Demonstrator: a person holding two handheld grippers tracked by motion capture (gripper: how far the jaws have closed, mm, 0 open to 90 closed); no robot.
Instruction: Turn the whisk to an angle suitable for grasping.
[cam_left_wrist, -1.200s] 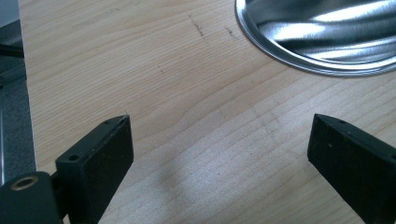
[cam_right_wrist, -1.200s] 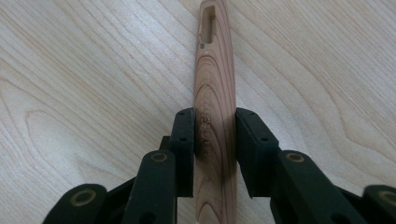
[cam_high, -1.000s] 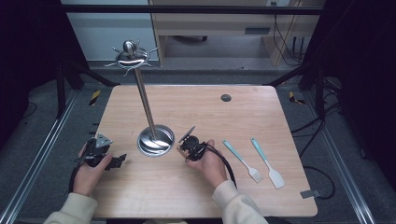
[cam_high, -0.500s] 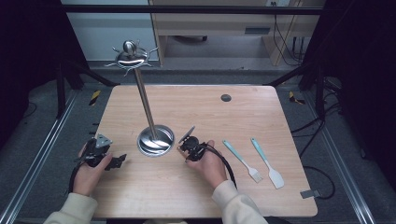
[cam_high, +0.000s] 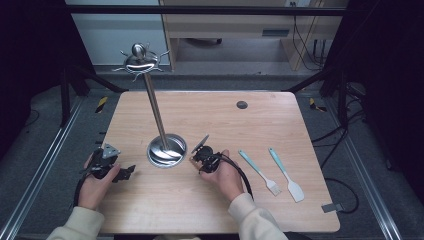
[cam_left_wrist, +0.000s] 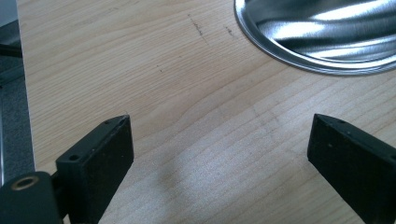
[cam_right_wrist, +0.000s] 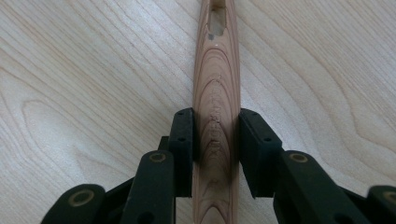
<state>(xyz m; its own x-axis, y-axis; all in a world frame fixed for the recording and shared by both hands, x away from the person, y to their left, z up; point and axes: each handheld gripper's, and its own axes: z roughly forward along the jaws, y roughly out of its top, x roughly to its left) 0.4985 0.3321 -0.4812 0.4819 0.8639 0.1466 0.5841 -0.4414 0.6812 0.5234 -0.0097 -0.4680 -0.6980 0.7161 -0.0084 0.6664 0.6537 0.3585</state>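
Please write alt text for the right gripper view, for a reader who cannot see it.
The right gripper has its two black jaws closed on the sides of a wooden handle with a hanging hole near its far end. Below it lies the light wooden table.

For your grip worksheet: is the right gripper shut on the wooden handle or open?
Shut on it: the right gripper pads press both sides of the wooden handle.

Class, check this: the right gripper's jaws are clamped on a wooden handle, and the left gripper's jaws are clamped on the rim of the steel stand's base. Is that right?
Not quite. The left gripper stands open over bare table, apart from the steel stand's base, as the left gripper view shows. The right gripper does clamp the wooden handle.
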